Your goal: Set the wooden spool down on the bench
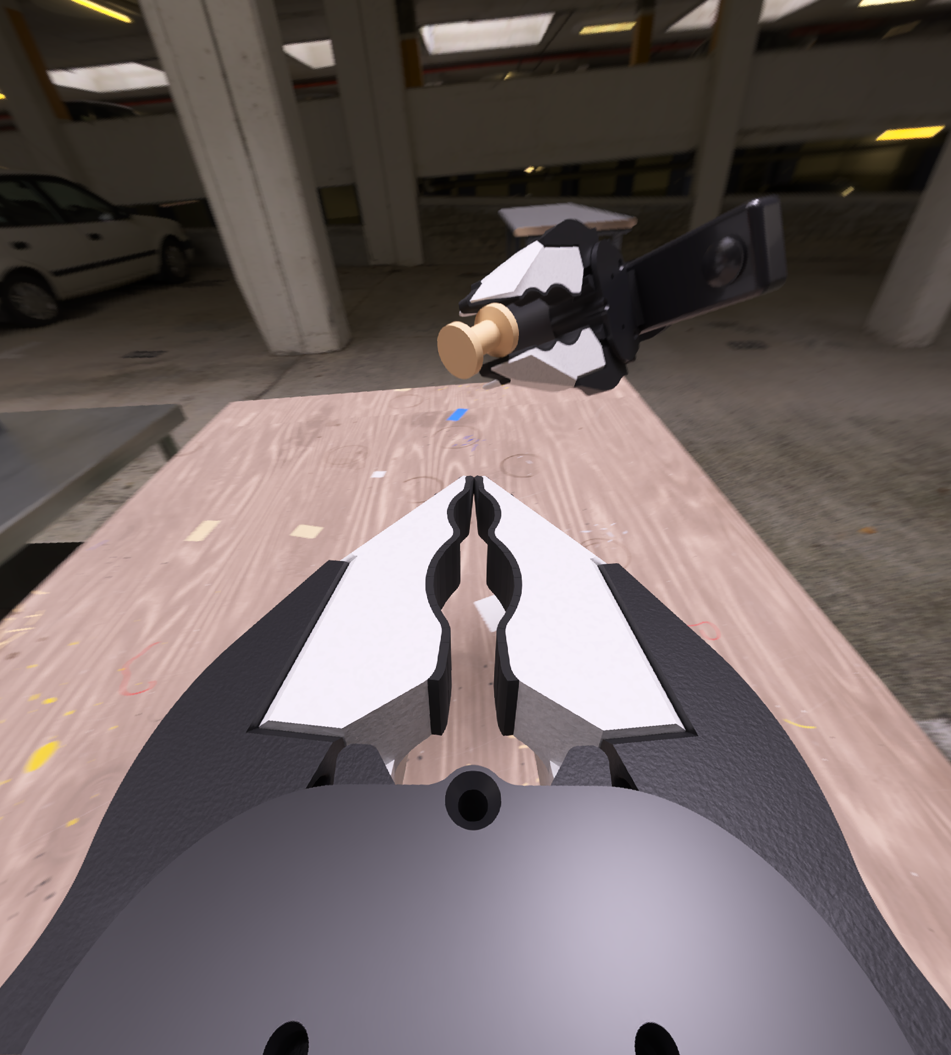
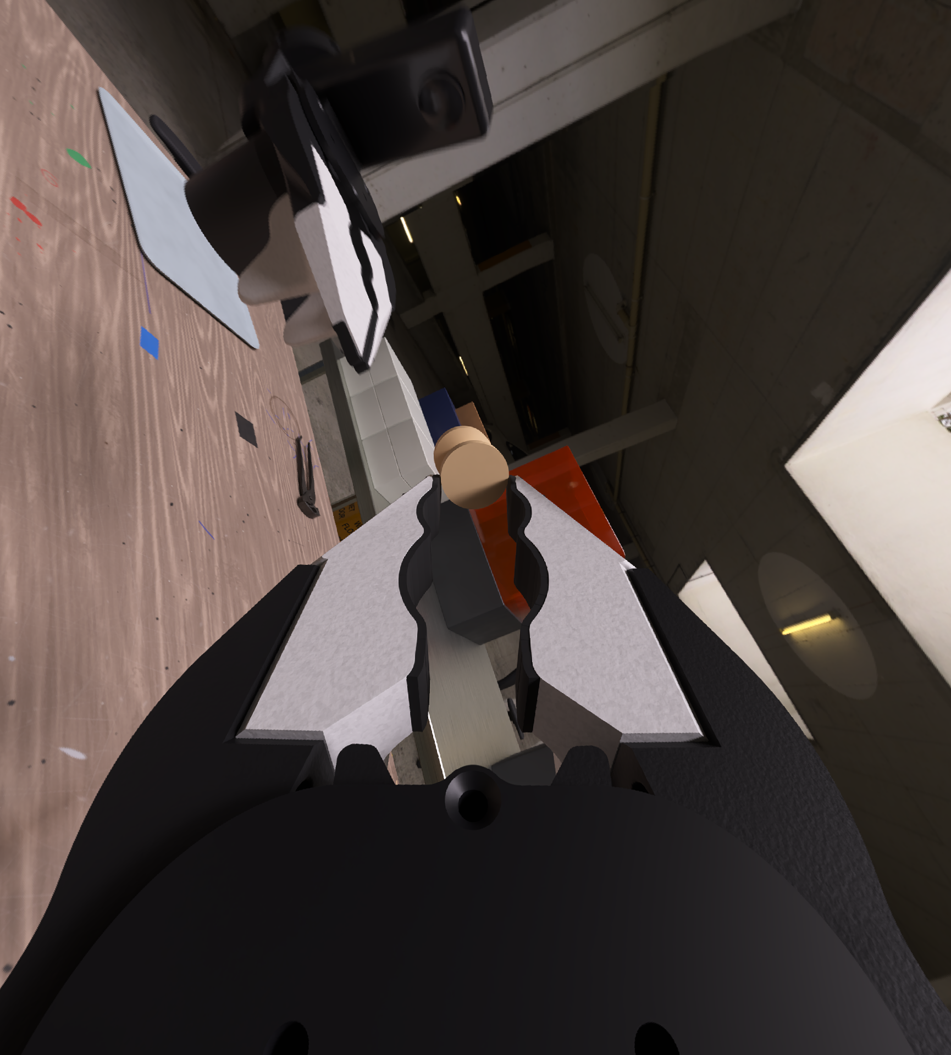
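The wooden spool [image 1: 473, 339] is tan, with two round flanges and a dark rear part. My right gripper [image 1: 482, 342] is shut on it and holds it in the air just past the far end of the wooden bench [image 1: 290, 571], with the spool sticking out beyond the fingertips. In the right wrist view the spool [image 2: 470, 474] sits between the tips of my right gripper [image 2: 473, 491], and the bench [image 2: 62, 456] lies to the left. My left gripper [image 1: 472, 482] is shut and empty above the bench middle. It also shows in the right wrist view [image 2: 319, 325].
A white flat mat [image 2: 176, 217] and a small black pliers-like tool [image 2: 305, 485] lie on the bench. A grey table [image 1: 33, 474] stands left of the bench. Concrete pillars [image 1: 250, 200] and a white car [image 1: 62, 240] stand behind. A red box [image 2: 547, 502] lies beyond the spool.
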